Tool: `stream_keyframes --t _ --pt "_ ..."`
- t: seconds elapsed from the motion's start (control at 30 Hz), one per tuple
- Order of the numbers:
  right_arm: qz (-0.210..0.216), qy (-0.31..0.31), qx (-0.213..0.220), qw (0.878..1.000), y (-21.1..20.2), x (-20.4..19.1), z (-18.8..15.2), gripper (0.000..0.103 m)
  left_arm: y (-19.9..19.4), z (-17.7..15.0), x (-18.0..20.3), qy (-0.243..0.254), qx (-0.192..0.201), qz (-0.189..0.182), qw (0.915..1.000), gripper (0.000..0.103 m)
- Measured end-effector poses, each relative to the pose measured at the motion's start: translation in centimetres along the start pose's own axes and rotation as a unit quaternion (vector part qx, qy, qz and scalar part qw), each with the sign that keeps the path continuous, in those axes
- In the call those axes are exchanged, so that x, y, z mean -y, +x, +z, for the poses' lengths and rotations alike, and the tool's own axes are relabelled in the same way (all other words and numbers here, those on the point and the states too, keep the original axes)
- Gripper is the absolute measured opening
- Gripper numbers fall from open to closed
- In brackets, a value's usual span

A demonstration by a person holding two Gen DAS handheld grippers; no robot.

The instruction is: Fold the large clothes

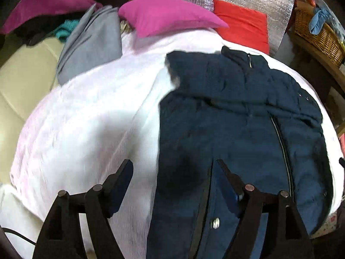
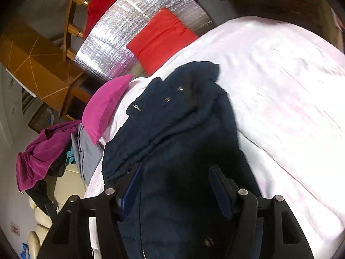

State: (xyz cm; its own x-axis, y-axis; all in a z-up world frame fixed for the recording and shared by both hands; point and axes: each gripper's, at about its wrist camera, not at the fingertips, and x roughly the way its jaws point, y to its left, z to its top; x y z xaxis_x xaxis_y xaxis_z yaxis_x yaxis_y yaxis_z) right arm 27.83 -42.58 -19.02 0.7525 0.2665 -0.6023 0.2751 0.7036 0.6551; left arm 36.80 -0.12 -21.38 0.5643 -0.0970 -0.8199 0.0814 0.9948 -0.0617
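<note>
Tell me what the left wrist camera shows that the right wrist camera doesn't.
Only the left wrist view shows the wicker basket and the jacket's long zipper. Only the right wrist view shows the wooden chair and the jacket's snap buttons. Both show the navy jacket on the white bedspread, the pink pillow, the red cushion and an open gripper.

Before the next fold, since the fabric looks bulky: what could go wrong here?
1. The navy jacket is puffy and rumpled near the collar, so a fold may trap creases.
2. Left gripper straddles the jacket's edge over the white sheet; closing might pinch both.
3. Right gripper, jaws open, could catch the snap buttons.
</note>
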Motion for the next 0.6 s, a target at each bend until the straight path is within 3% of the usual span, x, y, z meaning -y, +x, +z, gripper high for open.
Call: stream_keyframes --t 0.23,0.4,0.6 --pt "-0.012 0.034 0.006 0.999 -3.4 4.3 -2.4 0.067 -1.8 -4.4 -2.1 -0.020 -0.016 0.000 0.9997 0.077" --pt "-0.014 0.055 0.001 0.998 -4.9 7.0 -3.4 0.067 -2.4 -5.6 -3.2 -0.025 -0.011 0.011 0.9996 0.077" --pt "-0.022 0.066 -0.034 0.997 -4.6 8.9 -4.2 0.067 -2.0 -6.7 -4.6 -0.061 -0.038 -0.017 0.9973 0.080"
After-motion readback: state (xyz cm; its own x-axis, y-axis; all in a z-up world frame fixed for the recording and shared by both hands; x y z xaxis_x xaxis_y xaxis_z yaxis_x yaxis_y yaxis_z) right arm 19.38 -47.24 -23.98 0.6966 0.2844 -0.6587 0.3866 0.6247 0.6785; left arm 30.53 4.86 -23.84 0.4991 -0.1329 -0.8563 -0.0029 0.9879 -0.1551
